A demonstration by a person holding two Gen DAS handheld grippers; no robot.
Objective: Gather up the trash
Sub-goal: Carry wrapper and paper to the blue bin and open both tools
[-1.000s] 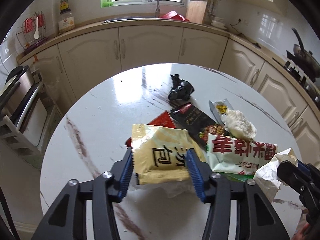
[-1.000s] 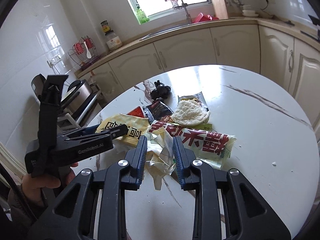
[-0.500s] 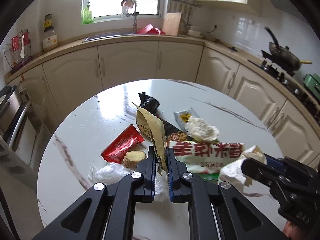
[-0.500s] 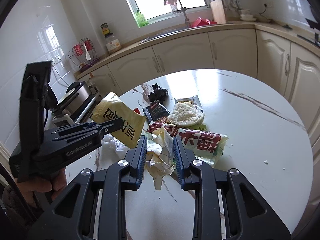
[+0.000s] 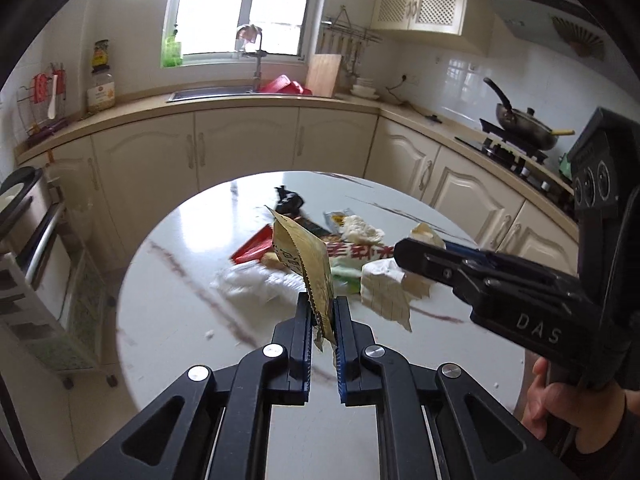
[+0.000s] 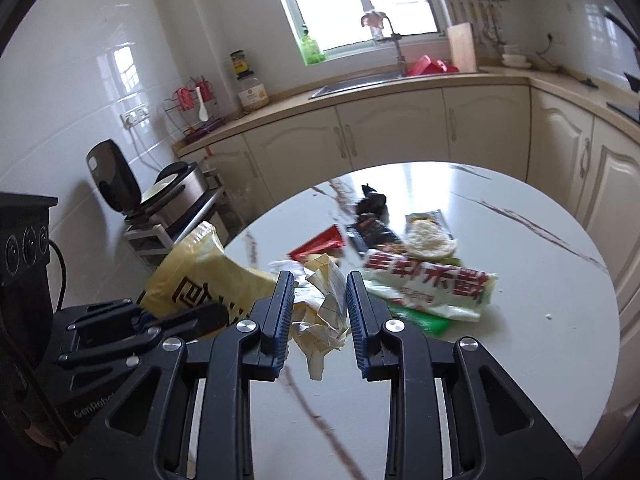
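The left hand-held gripper (image 5: pixel 321 320) pinches the yellow wrapper (image 5: pixel 304 258) edge-on and the right hand-held gripper (image 6: pixel 319 312) clamps crumpled paper (image 6: pixel 325 304), both clear of the table (image 6: pixel 540 280), likely for binning.

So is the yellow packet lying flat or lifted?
Lifted: the yellow packet stands on edge, pinched in the left gripper, above the table.

Two grippers were in view: left gripper (image 5: pixel 322 312), right gripper (image 6: pixel 319 312); one yellow wrapper (image 5: pixel 306 258); one crumpled paper (image 6: pixel 325 306); one red wrapper (image 6: pixel 318 245); one dark wrapper (image 6: pixel 370 233); one white-and-red packet (image 6: pixel 430 283); one black bag (image 6: pixel 371 201); one white bun (image 6: pixel 429 240); one clear plastic bag (image 5: pixel 256 284); one round table (image 6: pixel 540 280); further counts could not be told.
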